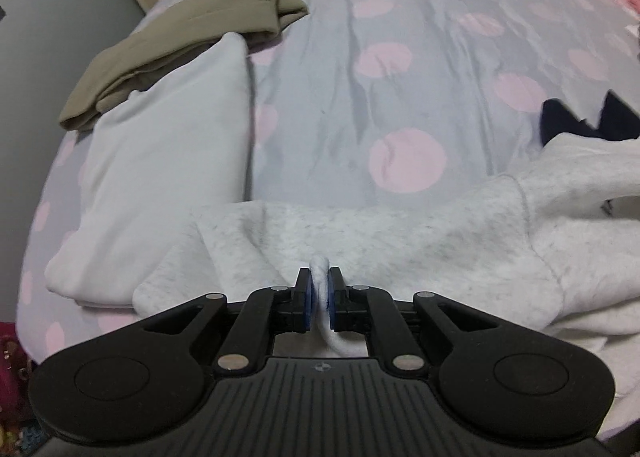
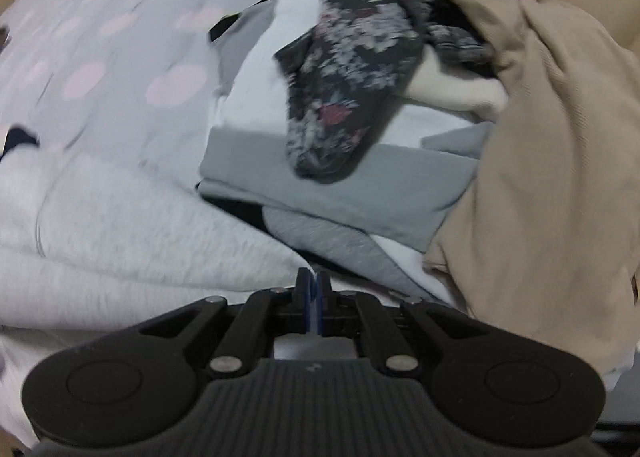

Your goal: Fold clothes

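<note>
Bedspread [image 1: 400, 57] lies bare beyond left gripper [image 1: 319, 289] pinching sweatshirt [image 1: 400, 241]; right gripper [image 2: 315, 297] closed.

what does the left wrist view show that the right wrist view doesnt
Only the left wrist view shows the olive garment and the pale folded garment lying partly on it, at the left of the bed, plus the left claw shut on a bunched fold of the heather-grey sweatshirt.

Only the right wrist view shows the pile of unfolded clothes: a dark floral piece, a grey and white striped top and a beige garment. The right claw is shut, gripping thin fabric, hard to identify.

Both show the sweatshirt and the pink-dotted bedcover.
</note>
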`<state>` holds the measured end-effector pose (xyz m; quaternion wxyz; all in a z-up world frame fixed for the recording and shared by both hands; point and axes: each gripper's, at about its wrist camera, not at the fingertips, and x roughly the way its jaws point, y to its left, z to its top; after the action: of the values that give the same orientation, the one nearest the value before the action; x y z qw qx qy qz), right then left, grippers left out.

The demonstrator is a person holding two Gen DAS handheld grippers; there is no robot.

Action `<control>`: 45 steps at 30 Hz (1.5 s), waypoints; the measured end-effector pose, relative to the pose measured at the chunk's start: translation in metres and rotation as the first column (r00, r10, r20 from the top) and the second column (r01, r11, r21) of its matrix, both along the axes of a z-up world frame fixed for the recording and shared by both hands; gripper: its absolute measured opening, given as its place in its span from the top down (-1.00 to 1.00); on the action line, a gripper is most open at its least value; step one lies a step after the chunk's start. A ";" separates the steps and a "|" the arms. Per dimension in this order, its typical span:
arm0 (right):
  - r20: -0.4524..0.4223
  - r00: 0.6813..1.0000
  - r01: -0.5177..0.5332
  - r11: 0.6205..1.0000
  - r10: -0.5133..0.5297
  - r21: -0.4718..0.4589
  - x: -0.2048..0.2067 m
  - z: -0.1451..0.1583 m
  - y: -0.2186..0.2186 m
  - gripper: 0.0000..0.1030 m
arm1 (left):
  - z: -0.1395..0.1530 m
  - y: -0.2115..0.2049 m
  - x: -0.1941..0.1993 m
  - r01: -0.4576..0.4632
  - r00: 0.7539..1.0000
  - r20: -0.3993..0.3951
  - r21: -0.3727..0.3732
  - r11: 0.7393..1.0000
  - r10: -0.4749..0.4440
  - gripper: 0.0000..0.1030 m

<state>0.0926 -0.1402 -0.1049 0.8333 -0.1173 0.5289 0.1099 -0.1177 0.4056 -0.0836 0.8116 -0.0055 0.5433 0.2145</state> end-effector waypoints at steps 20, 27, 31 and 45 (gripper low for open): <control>0.194 0.911 -0.407 0.869 0.364 0.282 -0.015 0.065 0.156 0.38 | 0.013 -0.068 0.074 0.332 0.928 0.245 -0.202 0.922 -0.280 0.64; 0.042 0.844 -0.523 0.805 0.535 0.280 -0.039 0.027 0.190 0.38 | -0.026 -0.091 0.061 0.392 0.917 0.054 -0.288 0.874 -0.394 0.88; -0.106 0.799 -0.553 0.793 0.591 0.254 -0.052 -0.013 0.190 0.39 | -0.056 -0.097 0.048 0.385 0.911 -0.017 -0.319 0.866 -0.411 0.88; 0.055 0.774 -0.626 0.749 0.631 0.217 -0.041 0.018 0.176 0.32 | -0.006 -0.059 0.057 0.410 0.911 0.117 -0.139 0.901 -0.396 0.39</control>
<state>0.0517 0.0362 -0.0873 0.7498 -0.1925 0.4519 0.4433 -0.0604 0.3466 -0.0898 0.8579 0.0327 0.5128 -0.0030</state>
